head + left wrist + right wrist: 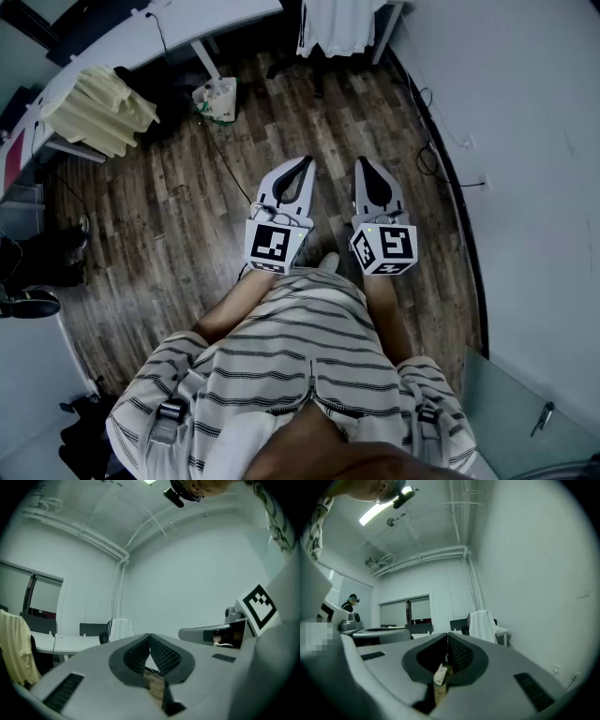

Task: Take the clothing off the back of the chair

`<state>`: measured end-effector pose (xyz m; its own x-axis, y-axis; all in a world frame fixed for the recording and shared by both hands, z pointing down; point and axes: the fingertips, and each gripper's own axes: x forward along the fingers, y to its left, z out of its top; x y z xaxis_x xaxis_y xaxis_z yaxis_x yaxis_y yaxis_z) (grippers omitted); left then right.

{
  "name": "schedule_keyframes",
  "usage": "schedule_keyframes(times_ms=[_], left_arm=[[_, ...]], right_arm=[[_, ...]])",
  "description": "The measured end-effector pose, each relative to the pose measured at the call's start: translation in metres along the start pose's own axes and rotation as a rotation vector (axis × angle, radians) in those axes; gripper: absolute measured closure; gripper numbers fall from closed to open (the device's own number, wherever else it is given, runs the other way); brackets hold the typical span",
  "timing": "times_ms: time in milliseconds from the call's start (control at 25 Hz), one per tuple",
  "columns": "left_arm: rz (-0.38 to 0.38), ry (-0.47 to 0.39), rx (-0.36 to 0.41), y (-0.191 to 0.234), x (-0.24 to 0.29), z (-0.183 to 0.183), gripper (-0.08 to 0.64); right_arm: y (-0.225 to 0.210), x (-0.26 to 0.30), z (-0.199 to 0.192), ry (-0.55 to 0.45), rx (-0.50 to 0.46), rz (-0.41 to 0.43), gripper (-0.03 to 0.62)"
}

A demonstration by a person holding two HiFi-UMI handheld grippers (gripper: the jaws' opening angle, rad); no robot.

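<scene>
A white garment with dark stripes (342, 28) hangs over a chair back by the far desk; it also shows as the white garment (119, 629) in the left gripper view and the white garment (482, 625) in the right gripper view, well ahead of both jaws. A pale yellow garment (94, 108) drapes another chair at the left, seen as the yellow garment (16, 646) too. My left gripper (305, 164) and right gripper (363, 164) are held side by side, level, pointing at the white garment. Both are shut with nothing between the jaws.
A long white desk (178, 28) runs along the far left. A small bag (217, 98) and a cable lie on the wooden floor (169, 216). A white wall (525, 141) closes the right side. A person (349, 603) stands far off.
</scene>
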<state>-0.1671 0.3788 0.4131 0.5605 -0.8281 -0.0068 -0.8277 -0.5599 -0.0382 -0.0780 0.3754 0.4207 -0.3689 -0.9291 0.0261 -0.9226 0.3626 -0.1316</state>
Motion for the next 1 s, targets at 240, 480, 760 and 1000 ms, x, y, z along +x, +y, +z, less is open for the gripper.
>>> schedule_keyframes(times_ms=[240,480,760,1000], left_arm=[[0.010,-0.004,0.006,0.000,-0.004,0.004,0.537],[0.016,0.012,0.008,-0.015,-0.001,-0.002,0.537],[0.037,0.033,0.016,-0.033,0.006,-0.006,0.537],[0.067,0.057,0.011,-0.054,0.017,-0.020,0.537]], right_arm=[[0.003,-0.004,-0.002,0.002,-0.005,0.008,0.572],[-0.011,-0.012,-0.005,0.010,0.029,0.010,0.572],[-0.031,-0.022,-0.003,0.011,0.021,0.029,0.572],[-0.058,-0.032,-0.007,0.005,0.020,0.050,0.572]])
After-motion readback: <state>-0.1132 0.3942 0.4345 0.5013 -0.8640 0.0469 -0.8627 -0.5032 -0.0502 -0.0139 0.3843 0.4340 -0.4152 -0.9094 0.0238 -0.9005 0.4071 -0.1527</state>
